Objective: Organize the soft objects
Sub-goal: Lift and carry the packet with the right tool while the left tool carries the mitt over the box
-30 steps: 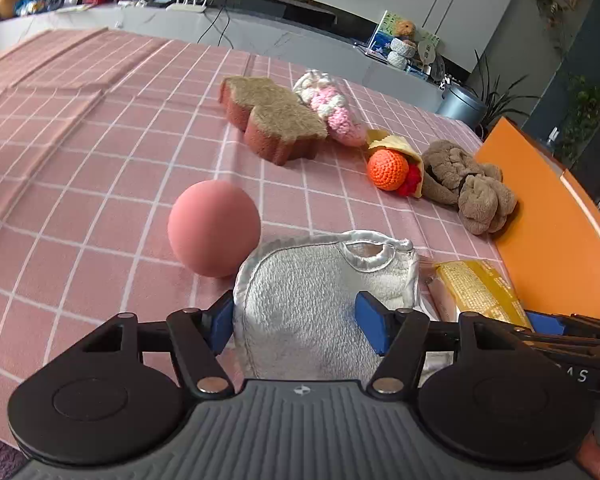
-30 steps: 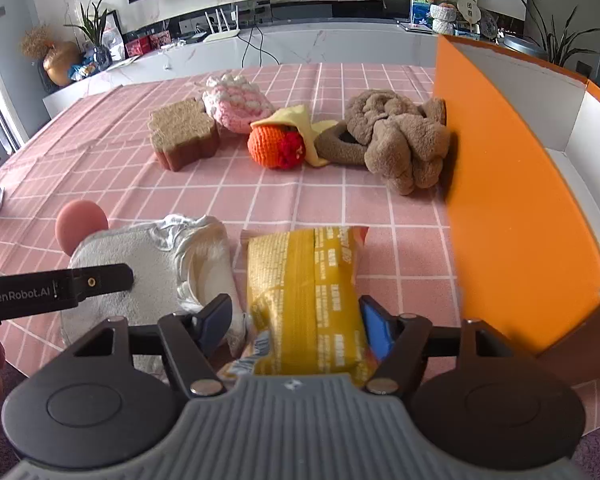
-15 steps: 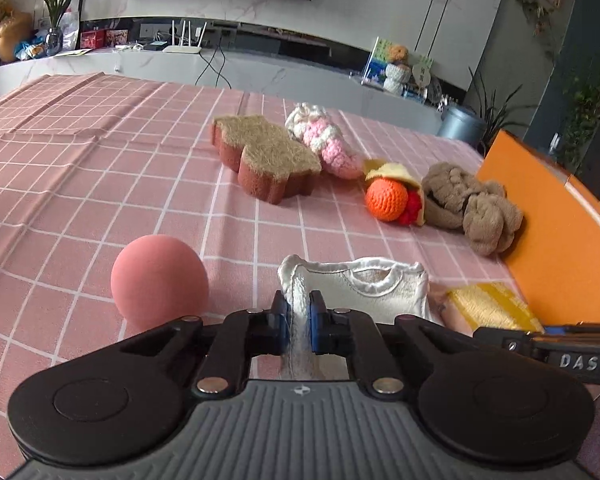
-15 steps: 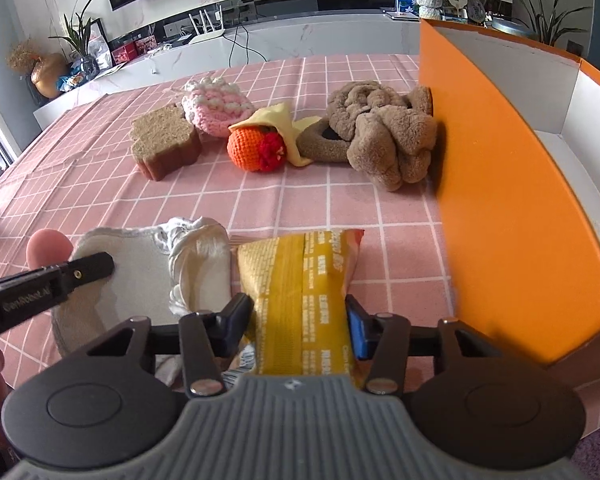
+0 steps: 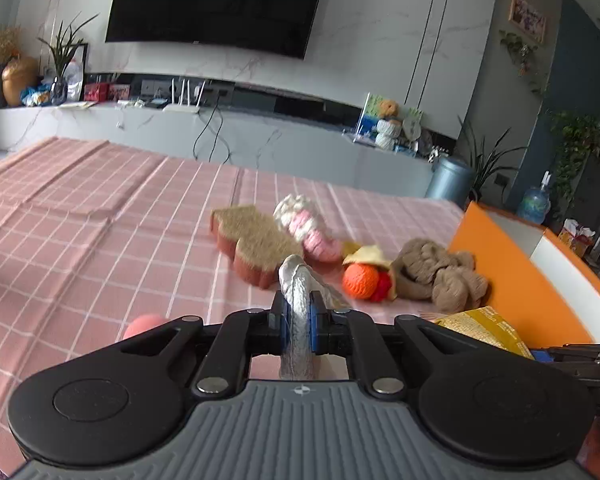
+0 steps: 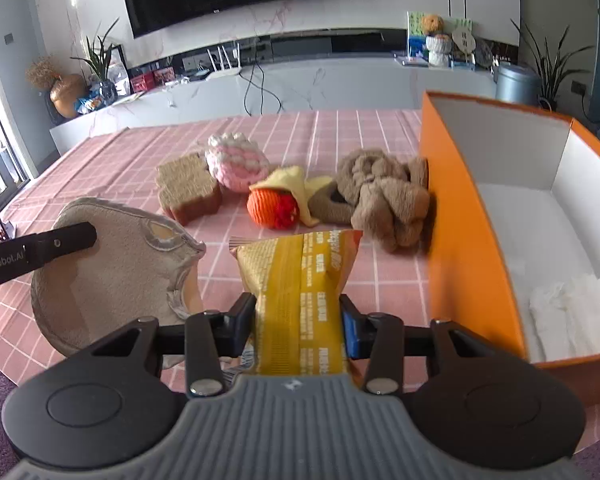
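1. The yellow packet (image 6: 300, 280) is sitting lengthwise between the right gripper (image 6: 300, 320) fingers, its long axis pointing away from the camera, lifted off the pink cloth (image 6: 340, 128).
2. The jaws are closing on the packet's sides.
3. The orange box (image 6: 452, 216) is lying just to the right, open-topped.
4. The left gripper (image 5: 299, 322) is clamping the grey bib (image 5: 296, 280), farther from the box.
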Tool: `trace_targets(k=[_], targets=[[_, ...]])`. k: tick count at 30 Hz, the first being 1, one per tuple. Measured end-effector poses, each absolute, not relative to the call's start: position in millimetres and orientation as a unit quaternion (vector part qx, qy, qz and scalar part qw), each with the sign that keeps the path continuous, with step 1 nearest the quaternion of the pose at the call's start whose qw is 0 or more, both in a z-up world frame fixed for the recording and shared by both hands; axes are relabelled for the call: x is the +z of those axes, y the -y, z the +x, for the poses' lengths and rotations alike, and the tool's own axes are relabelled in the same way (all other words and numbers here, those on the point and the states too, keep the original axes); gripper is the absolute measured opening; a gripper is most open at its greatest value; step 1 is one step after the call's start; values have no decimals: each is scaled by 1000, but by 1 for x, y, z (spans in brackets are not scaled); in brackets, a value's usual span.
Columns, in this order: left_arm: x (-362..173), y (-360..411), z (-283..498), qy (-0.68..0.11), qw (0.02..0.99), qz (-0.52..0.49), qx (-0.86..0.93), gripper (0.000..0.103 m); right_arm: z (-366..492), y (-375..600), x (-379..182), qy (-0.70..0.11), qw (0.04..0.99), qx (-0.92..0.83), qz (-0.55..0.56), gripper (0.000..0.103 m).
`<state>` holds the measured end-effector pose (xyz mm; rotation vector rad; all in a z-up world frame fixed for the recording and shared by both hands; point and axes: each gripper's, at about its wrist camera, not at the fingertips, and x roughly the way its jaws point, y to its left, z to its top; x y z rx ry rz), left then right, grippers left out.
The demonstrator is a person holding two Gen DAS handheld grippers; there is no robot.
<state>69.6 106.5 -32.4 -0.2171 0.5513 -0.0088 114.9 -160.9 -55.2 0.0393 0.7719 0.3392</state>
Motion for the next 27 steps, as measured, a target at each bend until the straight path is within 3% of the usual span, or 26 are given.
trace_targets(k=[15, 27], targets=[[46, -57, 72, -184, 976, -91, -77, 11, 103, 220, 22, -295, 943, 157, -2, 44], [88, 38, 130, -150, 968, -84, -184, 11, 132, 306, 42, -323, 939, 99, -64, 44]])
